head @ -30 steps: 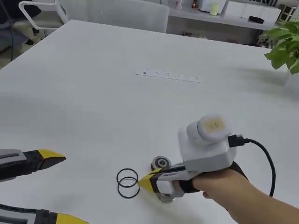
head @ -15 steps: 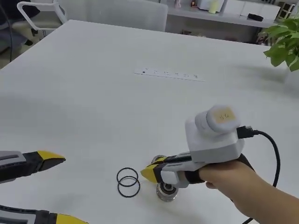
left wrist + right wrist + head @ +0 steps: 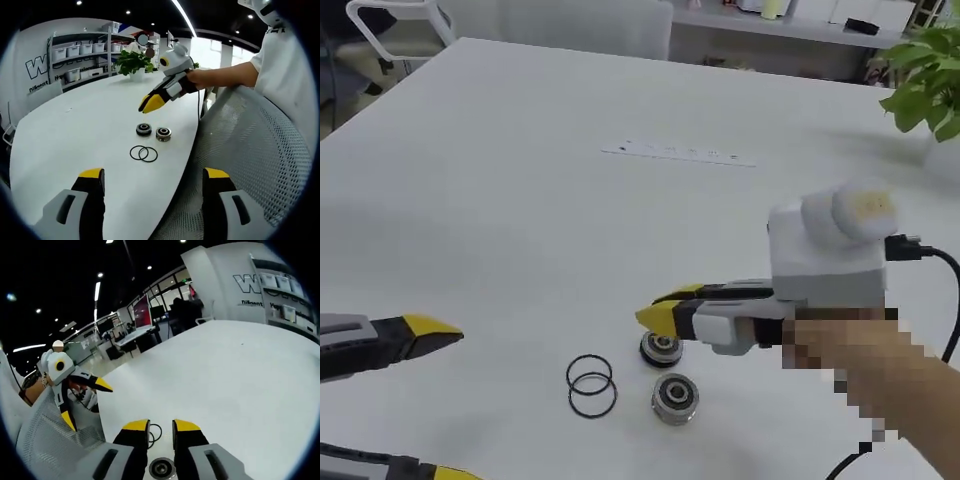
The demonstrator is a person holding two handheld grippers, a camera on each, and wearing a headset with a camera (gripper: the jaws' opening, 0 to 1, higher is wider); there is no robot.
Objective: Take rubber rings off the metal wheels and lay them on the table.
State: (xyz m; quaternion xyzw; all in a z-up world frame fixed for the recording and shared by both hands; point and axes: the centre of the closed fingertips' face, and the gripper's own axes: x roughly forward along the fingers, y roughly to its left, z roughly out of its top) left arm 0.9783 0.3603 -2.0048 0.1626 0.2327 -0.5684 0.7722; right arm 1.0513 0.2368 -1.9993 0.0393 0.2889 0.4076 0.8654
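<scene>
Removal step: the dark rim of the farther metal wheel [image 3: 661,347] suggests a ring left on, which is best nipped at 1 edge and peeled upward. The right gripper [image 3: 656,316] is held above the wheels, jaws narrowly parted, empty; the left gripper [image 3: 154,175] is held wide open, empty. 2 rubber rings [image 3: 591,385] are laid on the table [image 3: 520,210], beside the paler wheel [image 3: 675,395]

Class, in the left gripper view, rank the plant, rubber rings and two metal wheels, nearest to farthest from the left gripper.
1. Rubber rings, just ahead of the left gripper.
2. Two metal wheels, just beyond; between them, too close to call.
3. Plant, far table end.
</scene>
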